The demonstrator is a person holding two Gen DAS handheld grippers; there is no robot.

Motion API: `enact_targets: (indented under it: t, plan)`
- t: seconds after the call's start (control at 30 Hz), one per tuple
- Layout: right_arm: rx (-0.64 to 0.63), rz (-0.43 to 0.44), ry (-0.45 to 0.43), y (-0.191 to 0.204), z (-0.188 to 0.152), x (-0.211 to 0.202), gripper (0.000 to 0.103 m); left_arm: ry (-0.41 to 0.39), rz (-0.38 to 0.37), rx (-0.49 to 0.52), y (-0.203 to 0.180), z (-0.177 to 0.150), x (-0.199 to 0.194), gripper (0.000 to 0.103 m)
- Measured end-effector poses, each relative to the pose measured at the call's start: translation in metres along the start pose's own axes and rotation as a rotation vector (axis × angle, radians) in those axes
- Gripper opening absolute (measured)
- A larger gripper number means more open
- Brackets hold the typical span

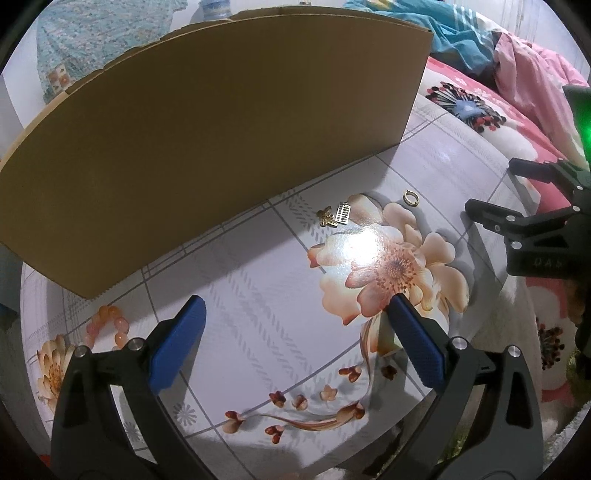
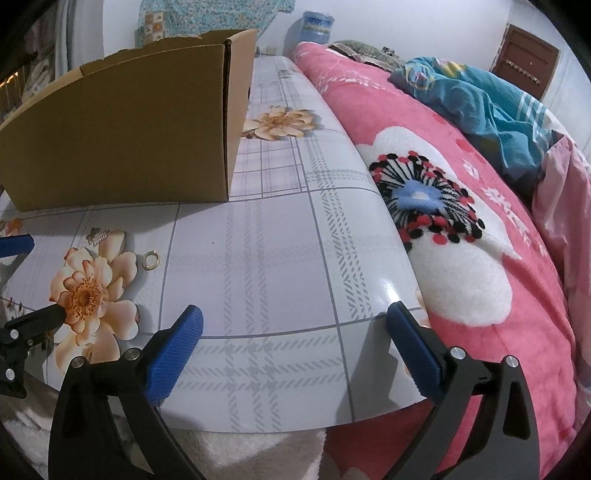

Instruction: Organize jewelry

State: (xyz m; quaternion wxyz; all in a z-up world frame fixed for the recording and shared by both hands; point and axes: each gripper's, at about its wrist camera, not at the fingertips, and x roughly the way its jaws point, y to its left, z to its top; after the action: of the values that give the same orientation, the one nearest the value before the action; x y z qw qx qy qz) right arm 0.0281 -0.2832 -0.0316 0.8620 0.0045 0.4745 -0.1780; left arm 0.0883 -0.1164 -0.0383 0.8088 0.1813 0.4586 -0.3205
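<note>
A gold butterfly charm (image 1: 326,216), a small silver comb-shaped charm (image 1: 342,213) and a gold ring (image 1: 411,198) lie on the floral table (image 1: 258,295) in front of a cardboard box (image 1: 207,140). A pink bead bracelet (image 1: 109,325) lies at the left near the box corner. My left gripper (image 1: 297,328) is open and empty, above the table short of the charms. My right gripper (image 2: 295,332) is open and empty near the table's right edge; it shows in the left wrist view (image 1: 491,192). The ring (image 2: 151,259) and comb charm (image 2: 99,235) show in the right wrist view.
The cardboard box (image 2: 122,125) stands open-topped at the back of the table (image 2: 277,258). A pink floral blanket (image 2: 461,258) with blue and pink bedding (image 2: 480,99) lies along the table's right edge. A water jug (image 2: 316,26) stands behind.
</note>
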Motion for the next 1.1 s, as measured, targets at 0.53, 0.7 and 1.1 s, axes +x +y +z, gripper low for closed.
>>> enact_targets:
  t: [0.53,0.7,1.1]
  plan:
    - [0.012,0.069,-0.042,-0.001,-0.002,-0.007,0.097,-0.039,0.007,-0.002,0.003,-0.009,-0.007,0.096]
    - [0.113,0.307,-0.115,-0.017,-0.002,-0.027,0.097,-0.019,-0.013,0.026,0.006,-0.009,-0.009,0.096]
    - [0.057,0.502,-0.159,-0.008,-0.004,-0.035,0.083,-0.174,-0.018,0.165,-0.004,0.016,-0.037,0.072]
